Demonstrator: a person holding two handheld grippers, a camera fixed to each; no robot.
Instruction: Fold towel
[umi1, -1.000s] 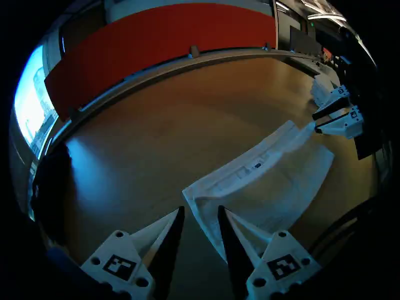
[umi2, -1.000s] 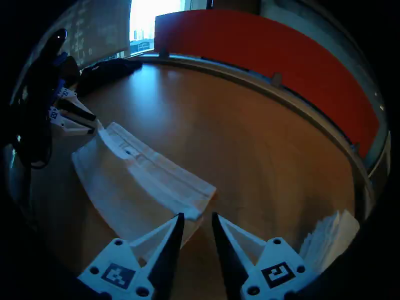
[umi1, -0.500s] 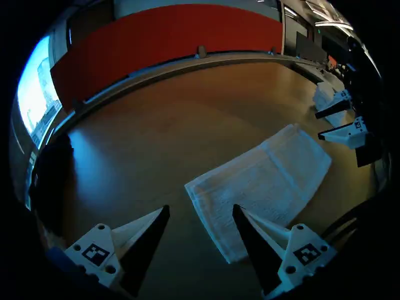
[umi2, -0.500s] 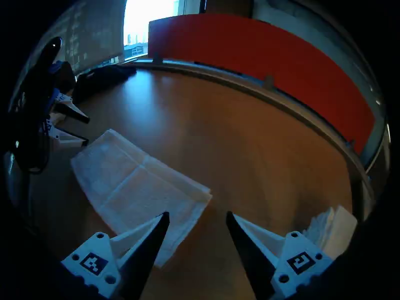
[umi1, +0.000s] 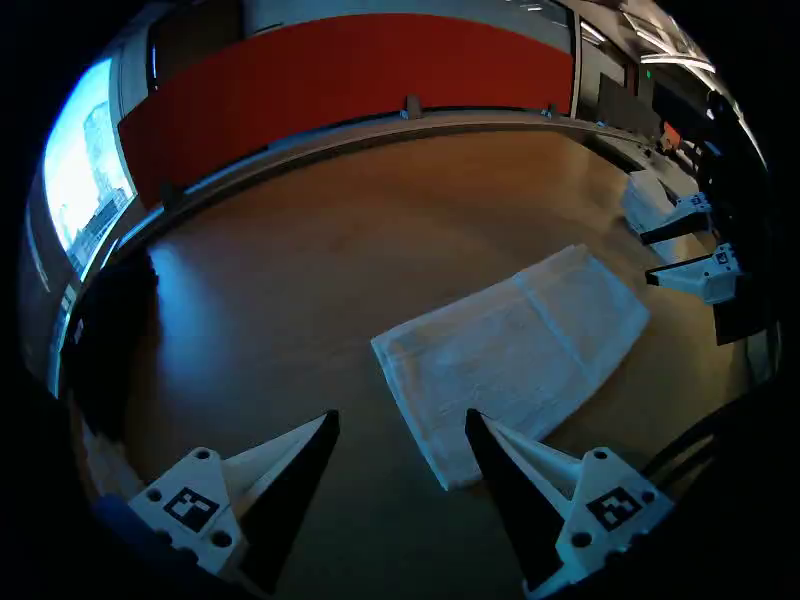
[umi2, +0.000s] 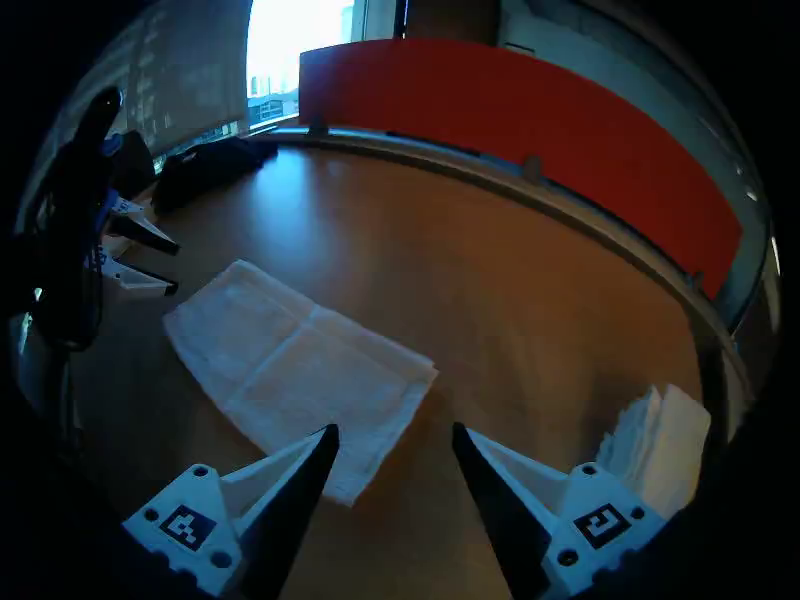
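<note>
I've got the left gripper released – fingers spread wide, gripping nothing; same on the right gripper. The towel lies flat on the wooden table, folded into a long rectangle, one short end just ahead of each gripper's fingertips. A stack of folded cloths sits apart, beside the right gripper's right finger – red panel along the table's far edge.

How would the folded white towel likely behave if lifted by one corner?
Probably floppy: the towel lies flat in folded layers, so it would likely drape and unfold. It looks thin, so probably light.
</note>
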